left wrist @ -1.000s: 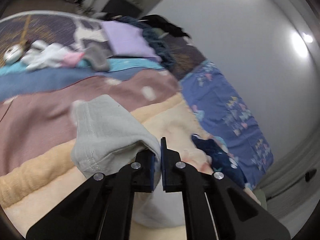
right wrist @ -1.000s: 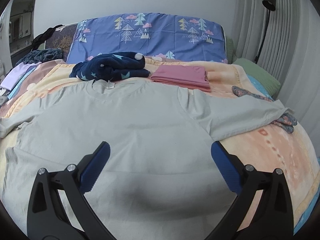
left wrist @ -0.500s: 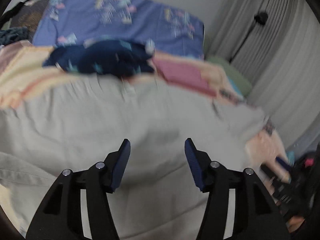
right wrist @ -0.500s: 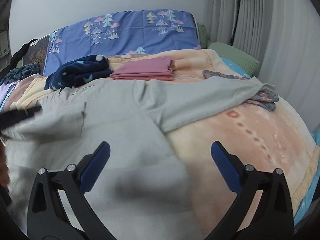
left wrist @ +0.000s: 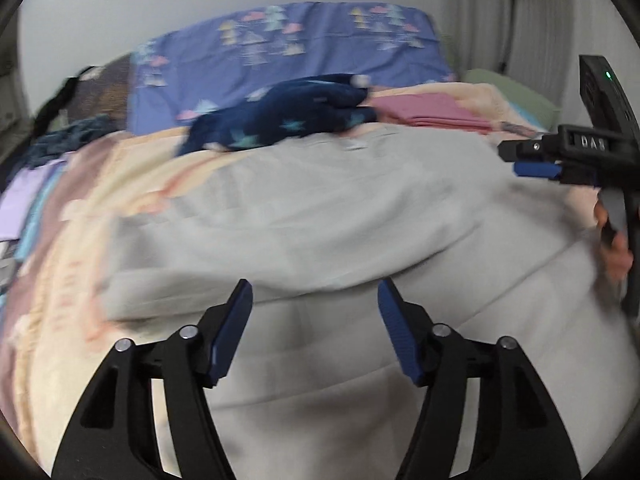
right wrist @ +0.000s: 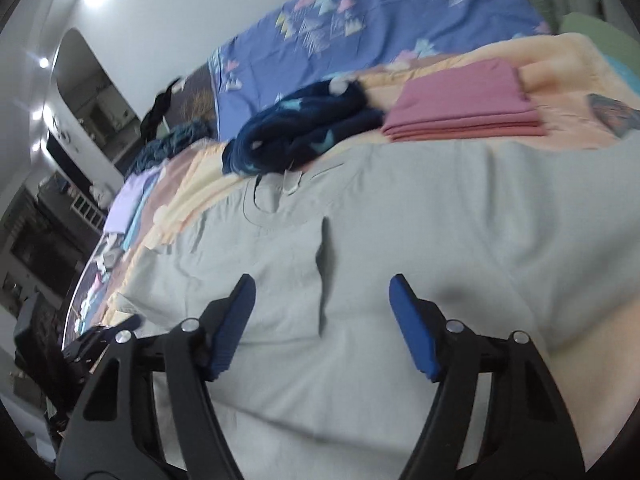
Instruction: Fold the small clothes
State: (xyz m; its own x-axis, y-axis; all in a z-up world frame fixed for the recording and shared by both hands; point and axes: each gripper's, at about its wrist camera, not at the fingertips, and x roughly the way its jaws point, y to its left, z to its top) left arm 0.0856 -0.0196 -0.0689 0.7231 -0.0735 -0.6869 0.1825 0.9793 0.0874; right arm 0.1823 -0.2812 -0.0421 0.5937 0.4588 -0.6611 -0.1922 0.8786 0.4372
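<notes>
Left tool (left wrist: 315, 312): jaws apart, just been widening, nothing between them; poised above the grey T-shirt (left wrist: 320, 208).
Right tool (right wrist: 322, 310): jaws apart, just been narrowing, nothing gripped; also above the T-shirt, a folded-over sleeve edge lying ahead of its fingers.
Grey T-shirt: spread flat on the bed (right wrist: 560, 60), left sleeve folded in over the body.
Navy star-print garment (right wrist: 304, 128): bunched just beyond the T-shirt's collar.
Folded pink cloth (right wrist: 464, 104): stacked beyond the T-shirt, beside the navy garment.
Blue tree-print pillow (left wrist: 288, 48): farthest beyond the T-shirt, against the wall.
</notes>
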